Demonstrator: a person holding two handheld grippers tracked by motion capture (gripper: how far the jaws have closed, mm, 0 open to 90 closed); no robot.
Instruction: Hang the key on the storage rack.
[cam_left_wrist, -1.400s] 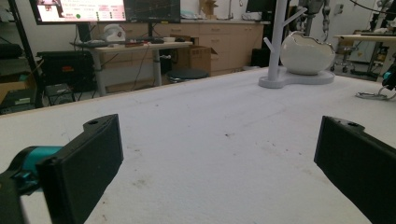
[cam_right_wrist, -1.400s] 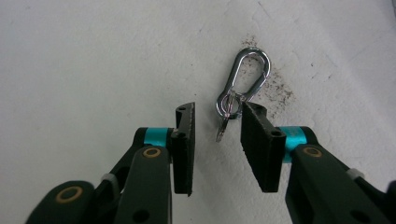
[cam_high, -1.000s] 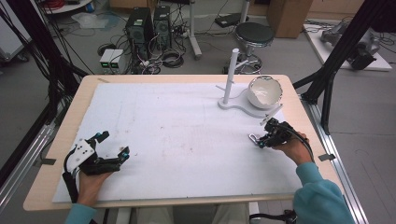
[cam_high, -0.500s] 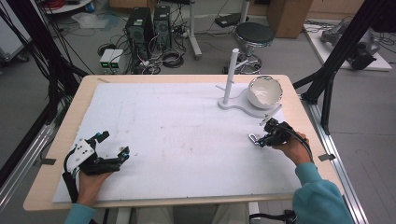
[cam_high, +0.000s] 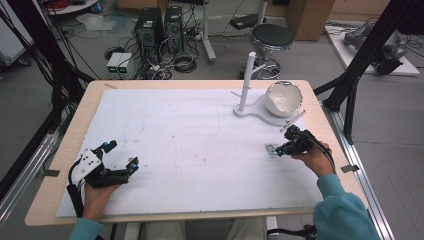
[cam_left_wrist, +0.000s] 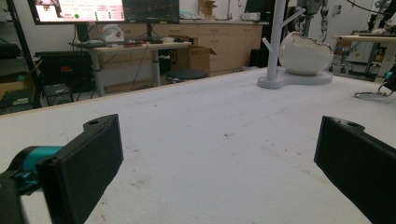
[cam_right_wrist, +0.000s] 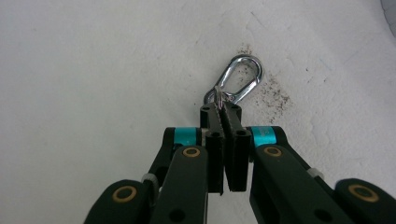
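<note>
A silver snap hook (cam_right_wrist: 241, 77) with a small ring lies on the white table cover (cam_high: 200, 145) at the right. My right gripper (cam_right_wrist: 222, 109) is shut on the ring end of it, with the hook's loop sticking out past the fingertips. From above, that gripper (cam_high: 276, 149) points left and holds the snap hook (cam_high: 270, 148) low over the cover. My left gripper (cam_high: 121, 155) rests near the front left corner, open, with nothing between its jaws. In the left gripper view its two black pads (cam_left_wrist: 88, 158) stand wide apart over bare cover.
A white stand with an upright post (cam_high: 246, 82) and a white bowl (cam_high: 283, 98) on its base sits at the back right, just beyond the right gripper. The same bowl (cam_left_wrist: 306, 52) appears far off in the left gripper view. The table's wooden rim (cam_high: 60, 150) frames the cover.
</note>
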